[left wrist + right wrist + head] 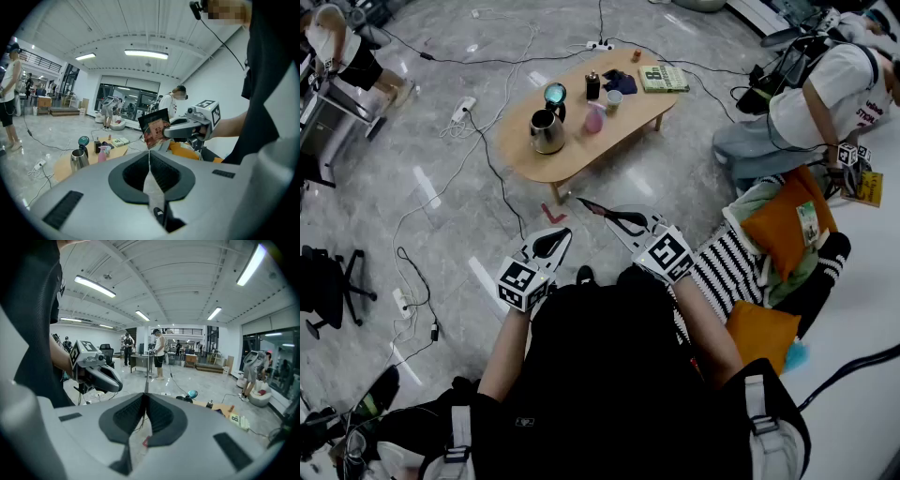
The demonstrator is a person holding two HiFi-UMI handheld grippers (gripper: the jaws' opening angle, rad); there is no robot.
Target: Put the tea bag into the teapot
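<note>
A dark red tea bag packet (589,207) is pinched at its edge by my right gripper (607,217), held in the air in front of me and well short of the table. In the left gripper view the packet (156,127) stands upright in the right gripper (166,133). The right gripper view shows it edge-on as a thin strip (146,383) between the closed jaws. My left gripper (565,232) hovers just left of it, shut with nothing held. The steel teapot (547,131) stands on the near left part of the low wooden table (628,122).
On the table are a teal-lidded pot (555,93), a pink bottle (594,119), a dark bottle (592,85), a cup and a book (663,79). Cables and power strips (462,110) cross the floor. A seated person (825,94) and orange cushions (778,220) are at right.
</note>
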